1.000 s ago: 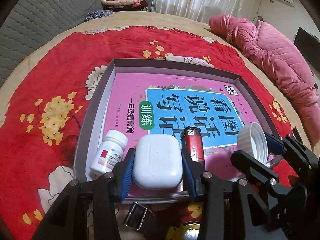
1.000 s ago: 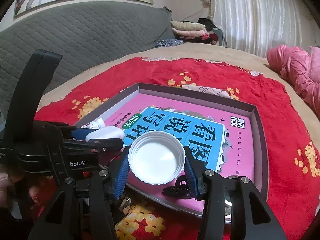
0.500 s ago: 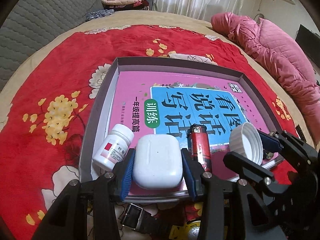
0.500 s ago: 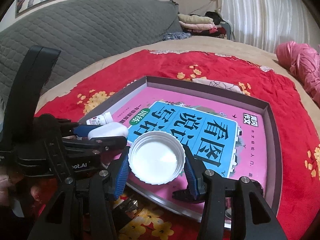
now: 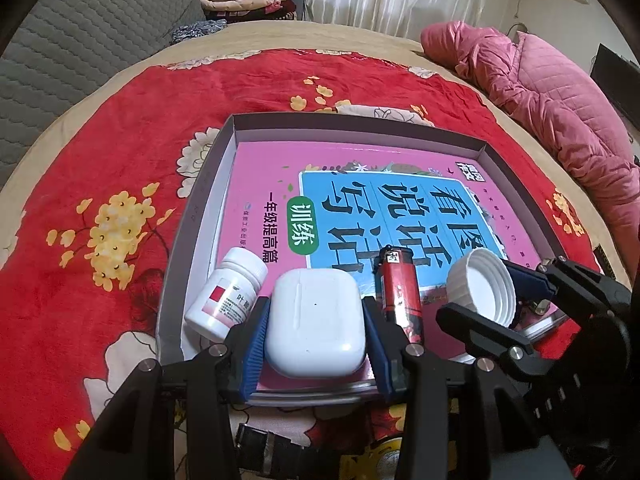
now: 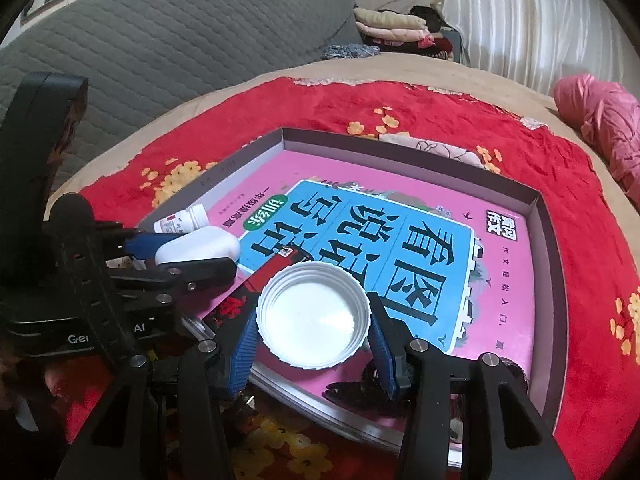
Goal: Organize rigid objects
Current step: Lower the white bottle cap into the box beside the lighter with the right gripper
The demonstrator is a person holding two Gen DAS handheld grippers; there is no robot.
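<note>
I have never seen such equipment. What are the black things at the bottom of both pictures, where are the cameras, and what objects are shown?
There is no robot here. A person holds one hand-held gripper in each hand, and each gripper carries a wide-angle camera looking forward along its two jaws. So one picture comes from the left gripper, the other from the right.

The left gripper is shut on a white earbud case. The right gripper is shut on a white screw cap, its open side toward the camera. Each gripper also appears from the side in the other's picture.

On a bed with a red flowered blanket lies a shallow grey box. Inside it is a pink and blue book, with a white pill bottle and a red lighter near the box's front edge.
</note>
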